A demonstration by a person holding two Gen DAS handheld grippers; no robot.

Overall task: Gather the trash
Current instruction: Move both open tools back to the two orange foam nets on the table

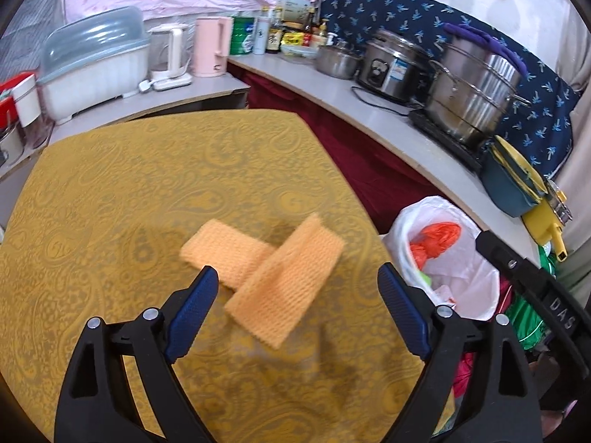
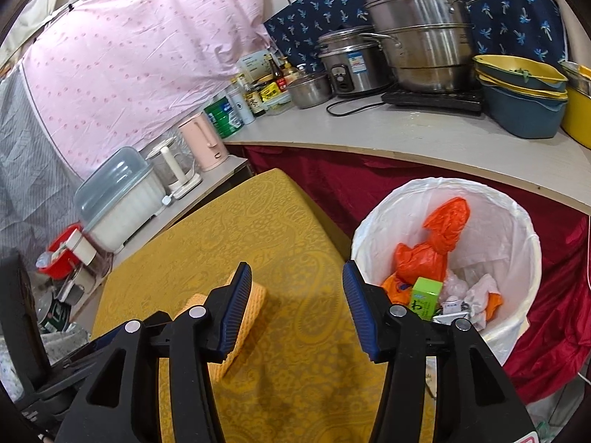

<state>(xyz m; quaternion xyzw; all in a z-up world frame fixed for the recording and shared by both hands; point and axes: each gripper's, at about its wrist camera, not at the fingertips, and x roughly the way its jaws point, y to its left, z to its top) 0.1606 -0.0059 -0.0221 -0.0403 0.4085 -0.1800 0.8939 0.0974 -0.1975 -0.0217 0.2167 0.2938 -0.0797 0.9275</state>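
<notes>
- The left gripper (image 1: 297, 277) hangs released, its jaws spread wide with nothing between them, above two orange foam strips (image 1: 284, 280) that lie crossed on the yellow table (image 1: 147, 184).
- The right gripper (image 2: 297, 302) is also released and empty, its jaws partly apart, pointing between the strips and the bin (image 2: 524, 232) just off the table's right edge.
- The bin, lined with a white bag, already holds an orange bag (image 2: 432, 247) and a small green box (image 2: 426, 297); the strips look like the trash left to collect.
- The strips overlap, so a grab on the top one may drag or flip the lower one, perhaps off the table.
- Thin, soft foam lying flat gives the jaws little to bite; closing too high would likely miss, and closing too low would scrape the tablecloth and bunch it.
- Both grippers are near each other, so reaching together for the same strip risks a knock.
- A light strip may catch the bin's rim or bag edge and fall to the floor if let go early.
</notes>
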